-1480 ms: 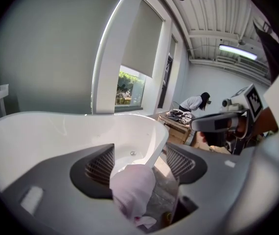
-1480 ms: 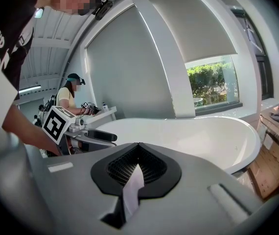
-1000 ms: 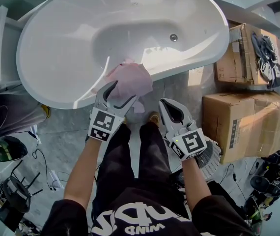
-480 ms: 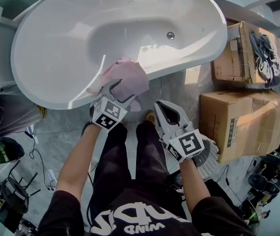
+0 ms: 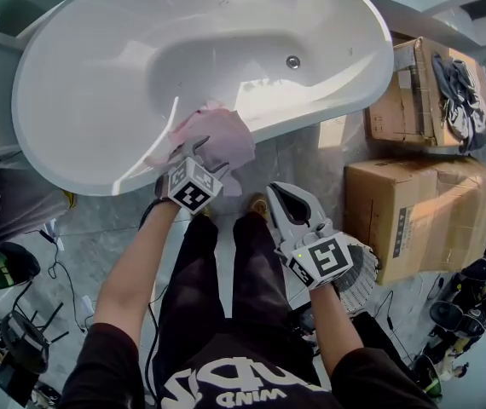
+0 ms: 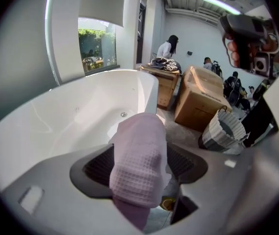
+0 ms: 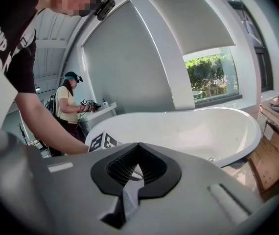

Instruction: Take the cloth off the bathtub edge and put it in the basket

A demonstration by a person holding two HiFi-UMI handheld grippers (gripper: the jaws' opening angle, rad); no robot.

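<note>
Since a second ago, our left gripper [image 5: 199, 150] has pushed forward from the floor side of the bathtub [image 5: 64, 147] onto the cloth [image 5: 219, 133], and its jaws have drawn in from wide open. They now press on the pink cloth from both sides. In the left gripper view the waffle-textured cloth [image 6: 140, 155] fills the gap between the dark pads [image 6: 99, 166] and bunches up between them. The cloth lies draped over the tub's near edge, with part hanging on the outer side. Our right gripper [image 5: 279, 194] hangs back over our legs, well apart from the cloth. Its jaws are closed together with nothing between them, as the right gripper view [image 7: 138, 147] shows. The basket [image 5: 361, 273] stands on the floor just beside that gripper, next to a cardboard box [image 5: 426, 216].
</note>
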